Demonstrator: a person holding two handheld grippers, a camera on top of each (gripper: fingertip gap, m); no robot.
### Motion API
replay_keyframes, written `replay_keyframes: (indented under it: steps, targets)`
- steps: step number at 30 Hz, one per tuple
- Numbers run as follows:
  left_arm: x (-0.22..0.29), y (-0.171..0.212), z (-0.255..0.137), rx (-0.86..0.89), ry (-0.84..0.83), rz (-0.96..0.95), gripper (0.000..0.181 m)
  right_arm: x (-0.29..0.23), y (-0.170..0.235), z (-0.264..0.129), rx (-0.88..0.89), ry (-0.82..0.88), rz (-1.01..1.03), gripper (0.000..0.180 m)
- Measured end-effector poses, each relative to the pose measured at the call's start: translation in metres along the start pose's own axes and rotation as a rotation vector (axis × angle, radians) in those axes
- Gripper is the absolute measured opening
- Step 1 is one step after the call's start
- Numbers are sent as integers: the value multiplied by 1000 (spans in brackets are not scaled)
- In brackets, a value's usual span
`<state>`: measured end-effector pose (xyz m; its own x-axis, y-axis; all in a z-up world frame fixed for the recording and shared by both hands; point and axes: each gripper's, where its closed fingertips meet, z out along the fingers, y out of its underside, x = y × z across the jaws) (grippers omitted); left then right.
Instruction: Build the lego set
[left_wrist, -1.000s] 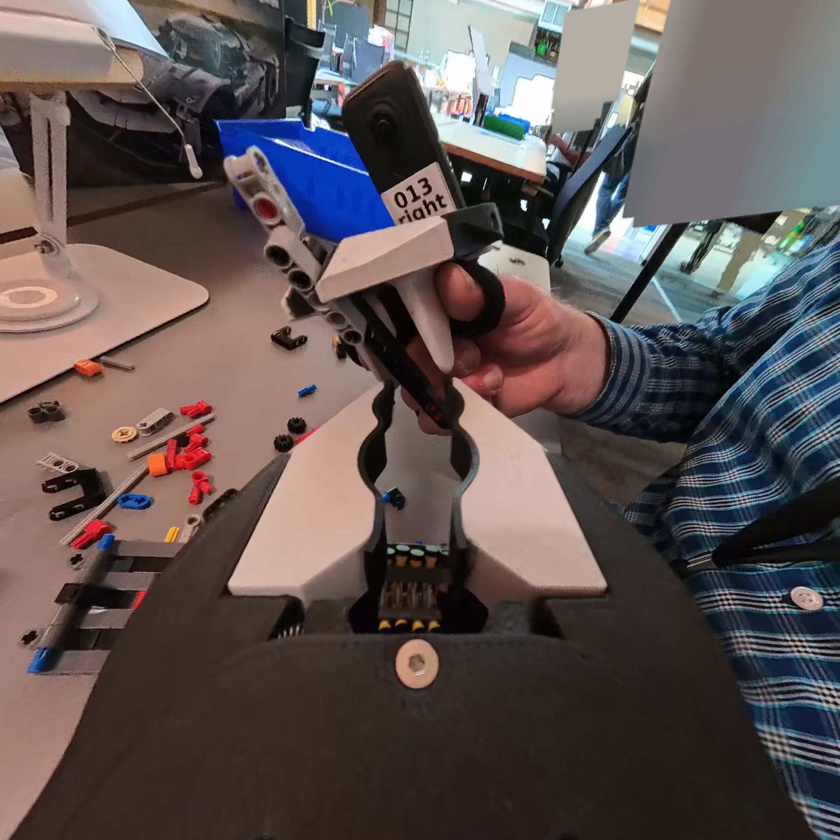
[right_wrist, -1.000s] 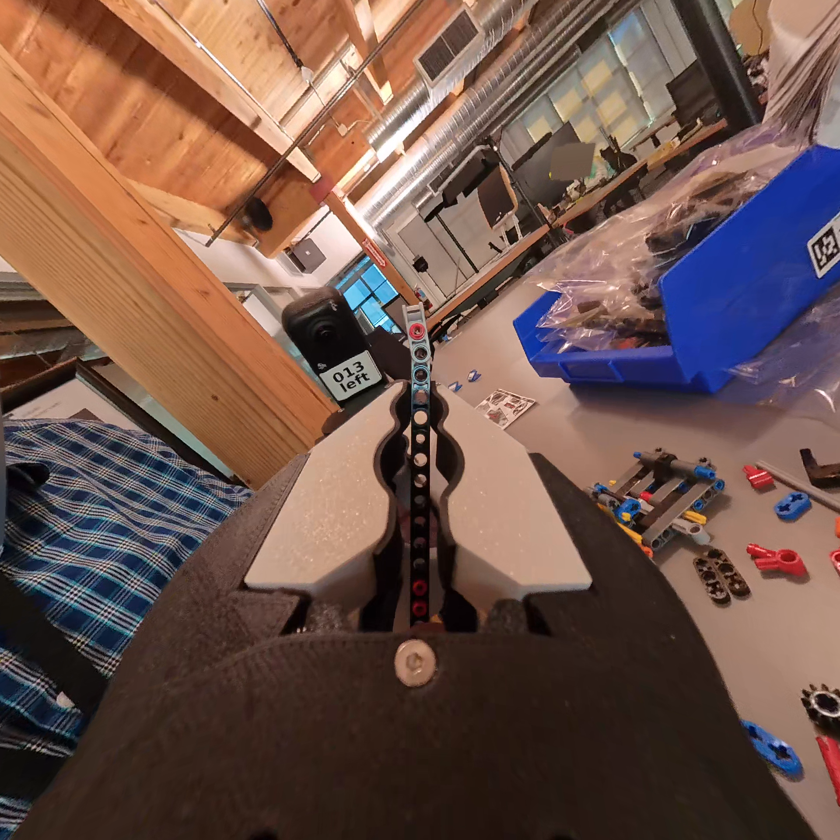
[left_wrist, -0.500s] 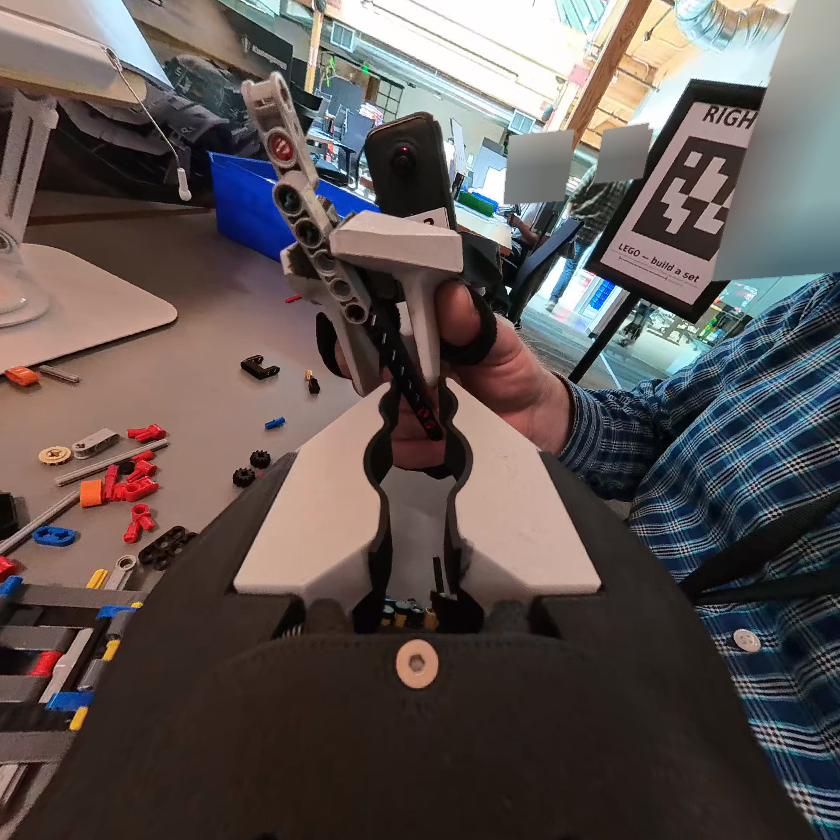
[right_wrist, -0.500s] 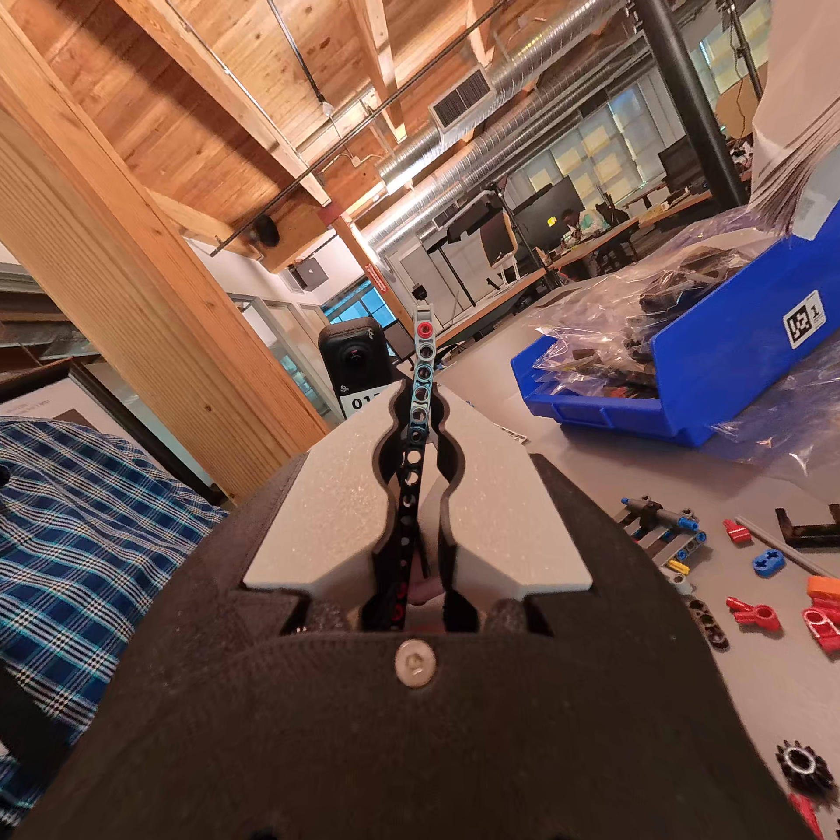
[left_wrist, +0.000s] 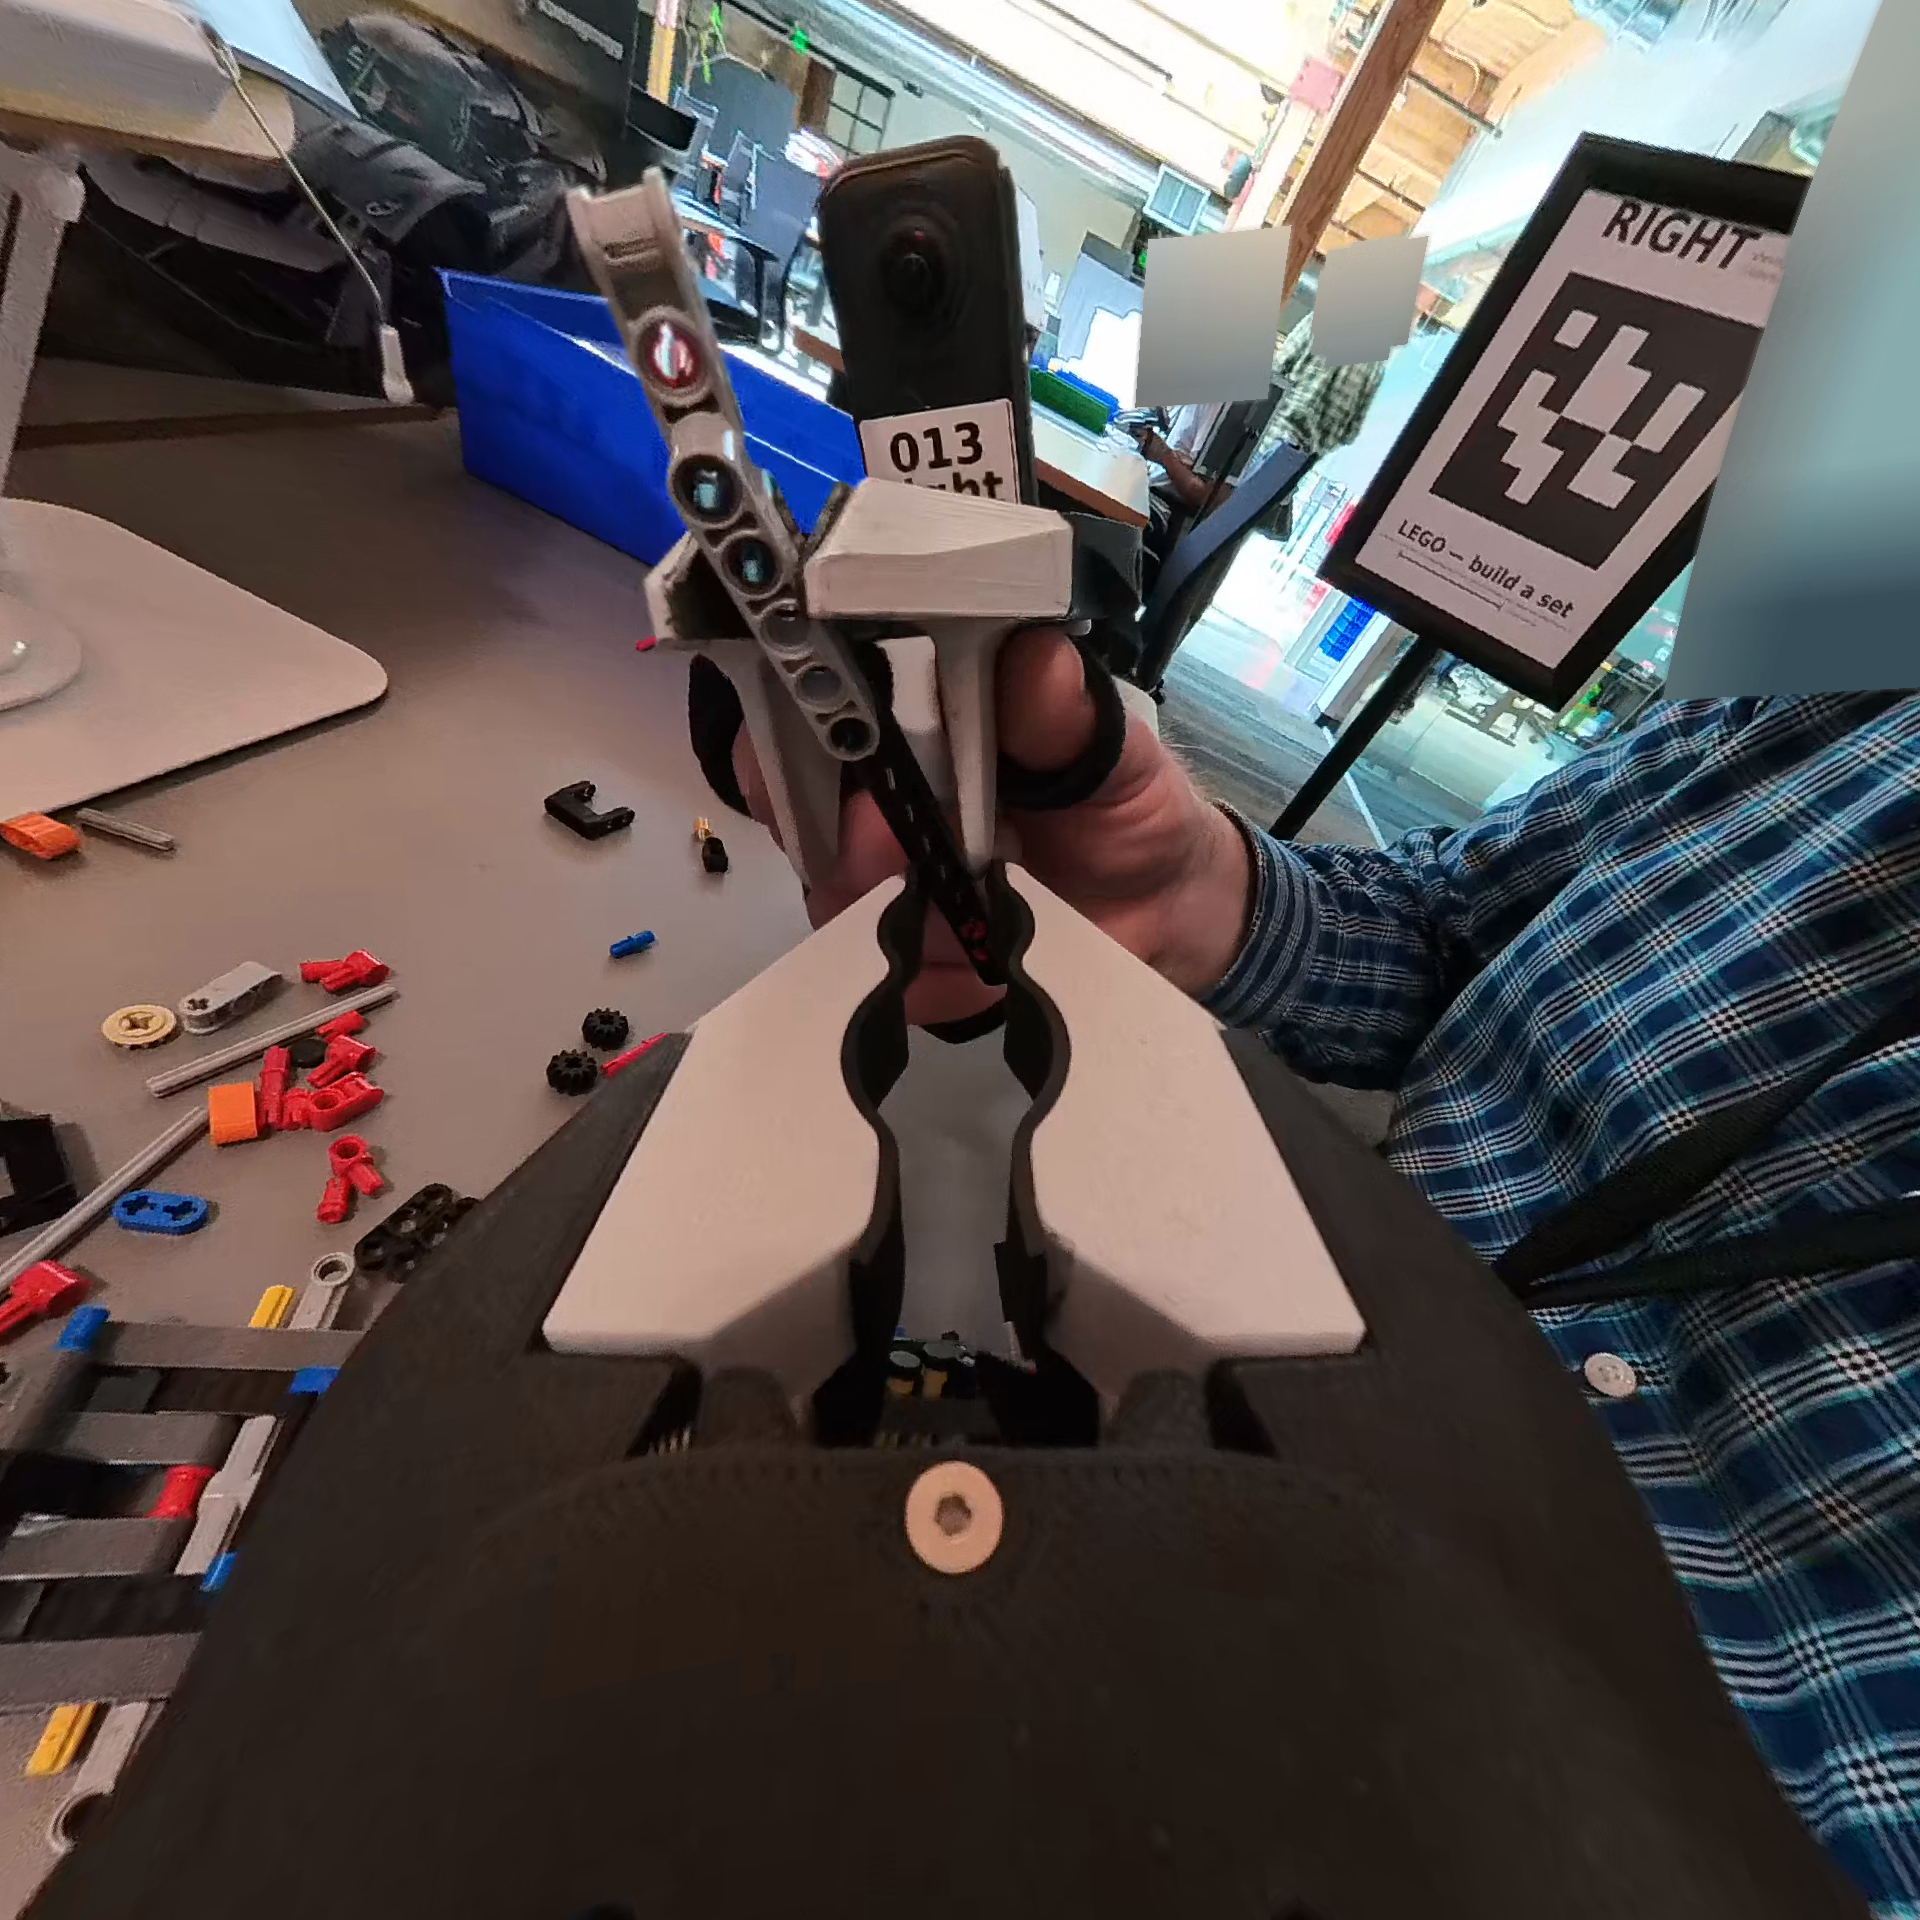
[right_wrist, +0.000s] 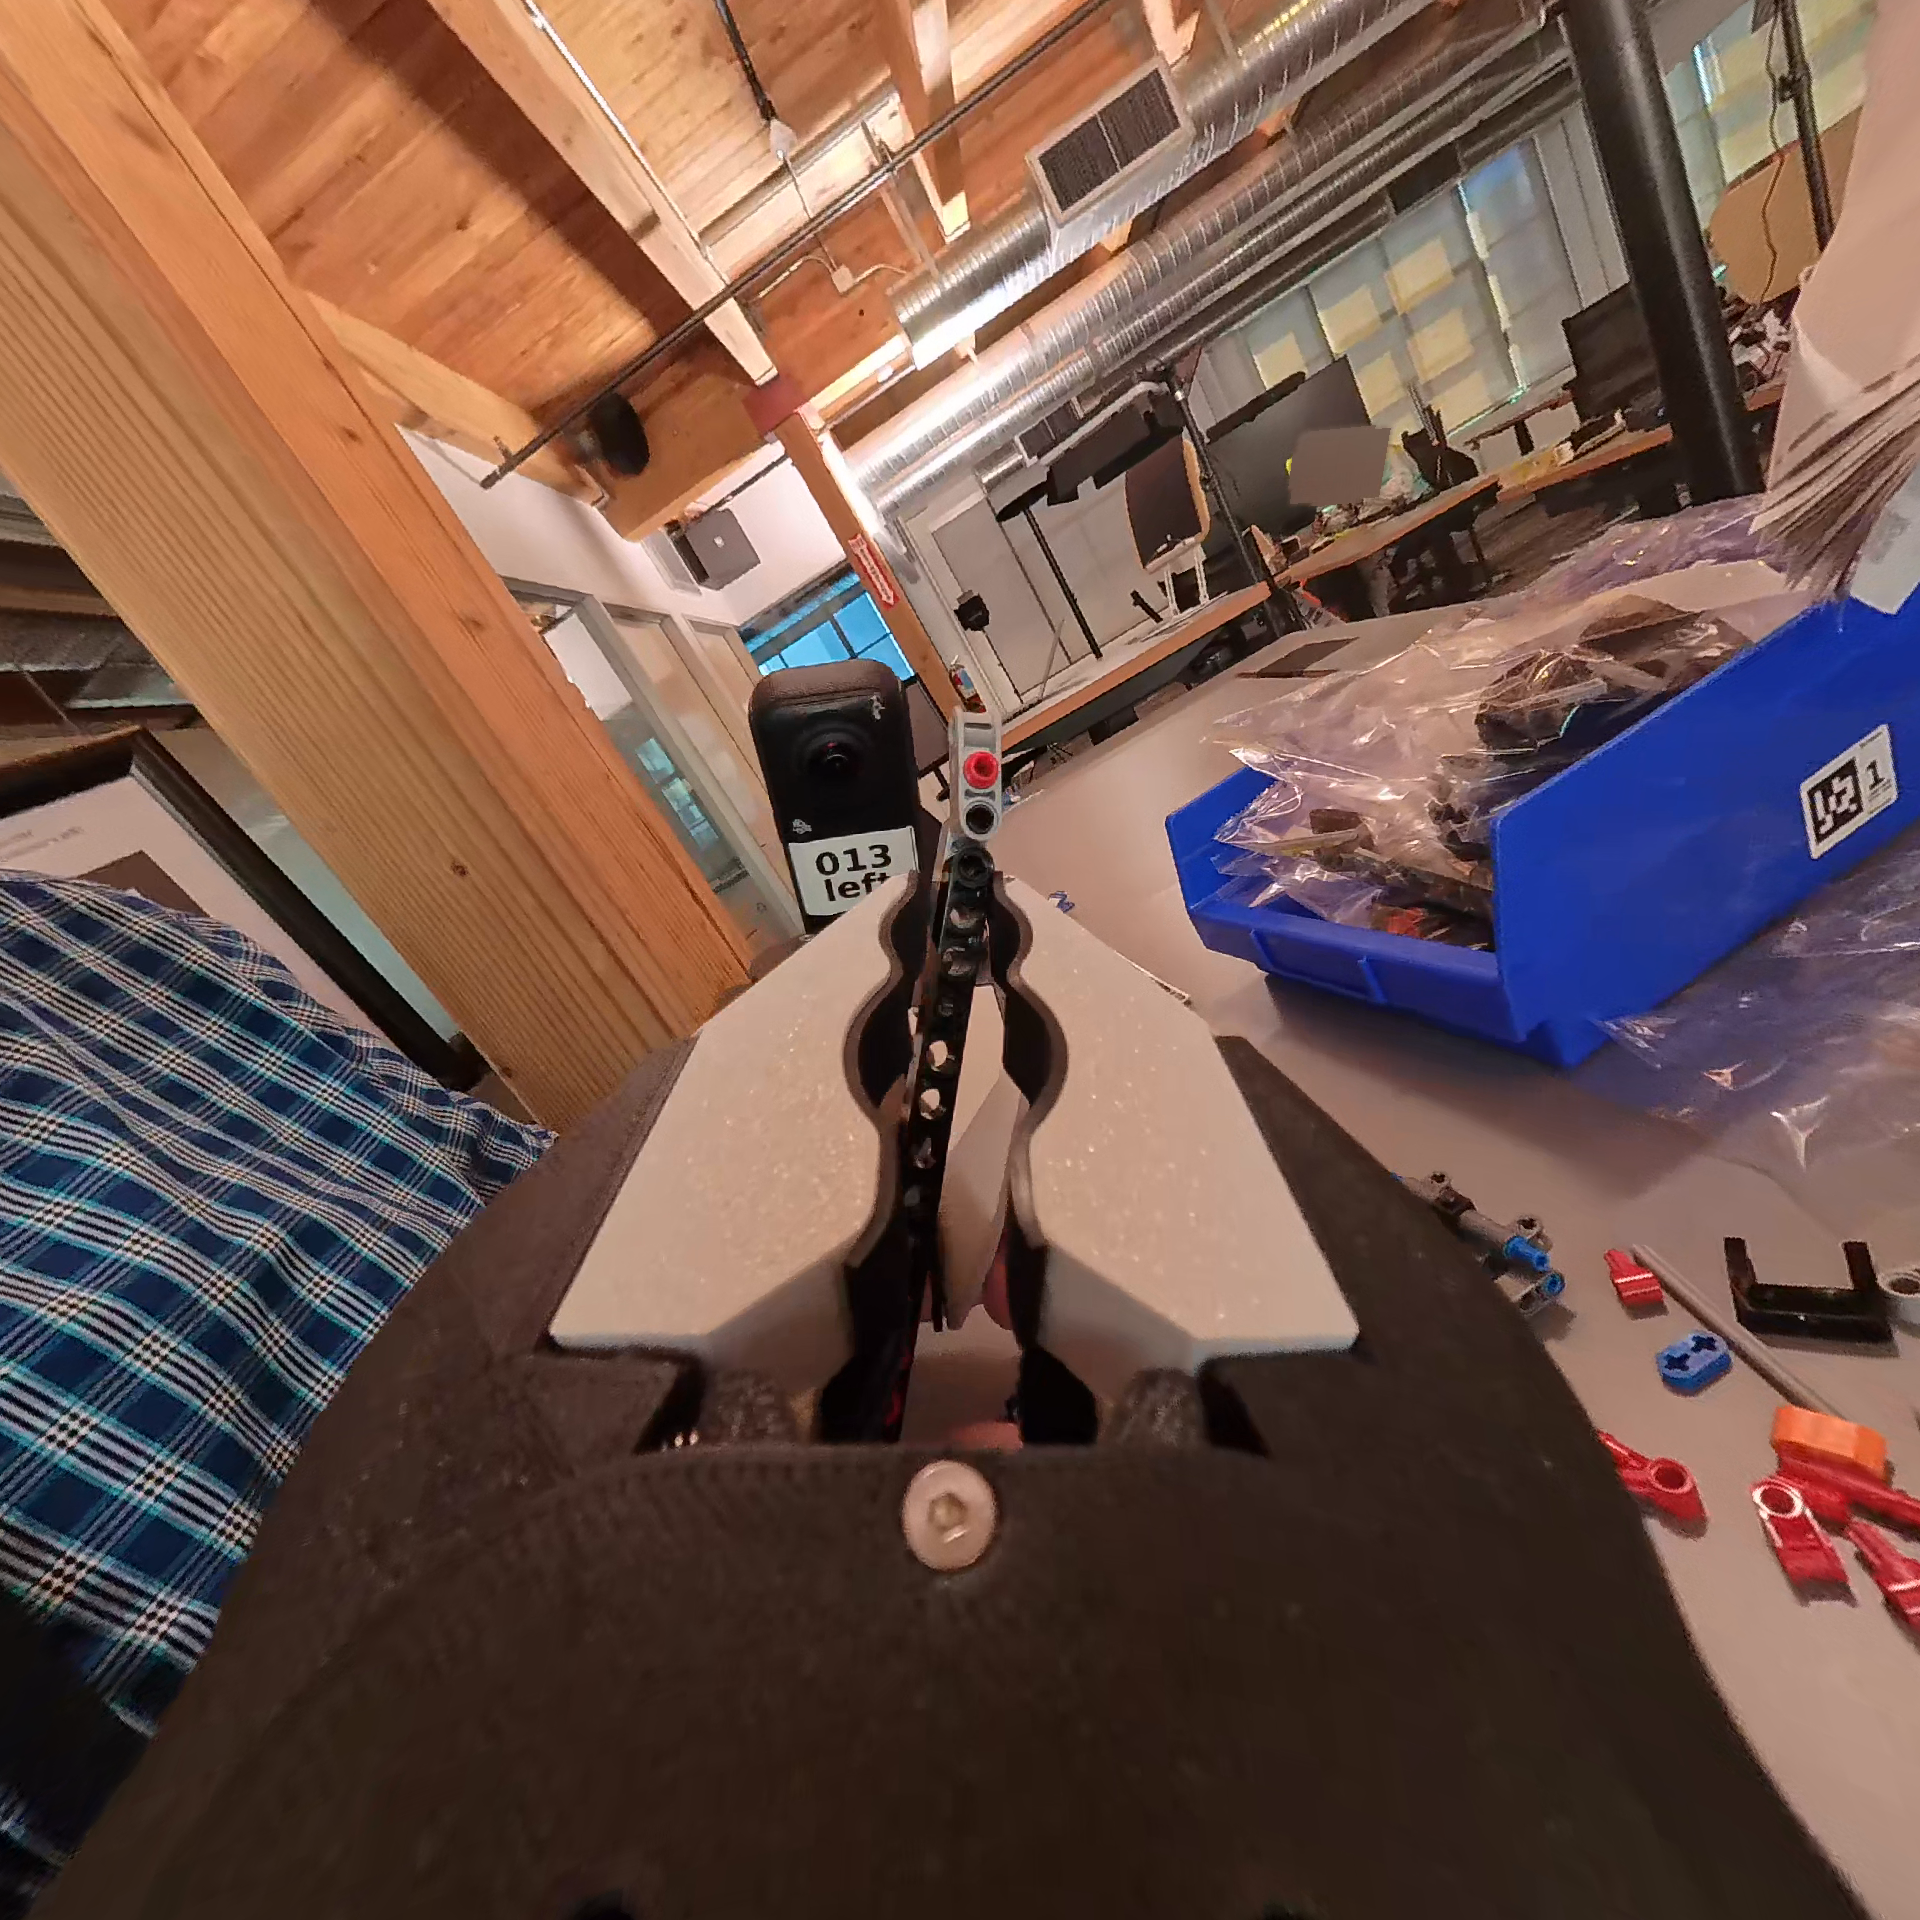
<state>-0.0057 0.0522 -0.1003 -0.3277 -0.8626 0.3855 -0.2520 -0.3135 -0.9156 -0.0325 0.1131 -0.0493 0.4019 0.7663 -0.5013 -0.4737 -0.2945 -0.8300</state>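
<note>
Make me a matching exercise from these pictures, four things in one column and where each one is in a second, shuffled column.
Things:
1. grey and black beam assembly
2. two black gears
3. clear bags of parts
4. blue two-hole connector

Places:
A. inside the blue bin
B. lying flat on the table, near its left edge in the left wrist view
C. clamped in the right hand-held gripper
D. on the table, side by side, beside the left hand-held gripper

Pairs: 1-C, 2-D, 3-A, 4-B
</note>
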Motion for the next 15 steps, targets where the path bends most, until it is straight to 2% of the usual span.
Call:
replay_keyframes:
  steps: [2, 5, 9, 11, 15]
  targets:
    - [-3, -1, 0, 4, -2, -14, 11, 2, -3, -1, 13, 0, 7, 6]
    - [-5, -1, 2, 12, 0, -26, 21, 6, -8, -3, 39, 5, 28, 5]
    - [-8, 4, 5, 4, -4, -36, 18, 8, -10, -3, 45, 8, 29, 5]
    - [-10, 3, 4, 13, -21, -17, 9, 8, -11, -2, 48, 1, 30, 5]
    - [-11, 1, 3, 27, -12, -28, 8, 7, -13, -1, 48, -3, 20, 5]
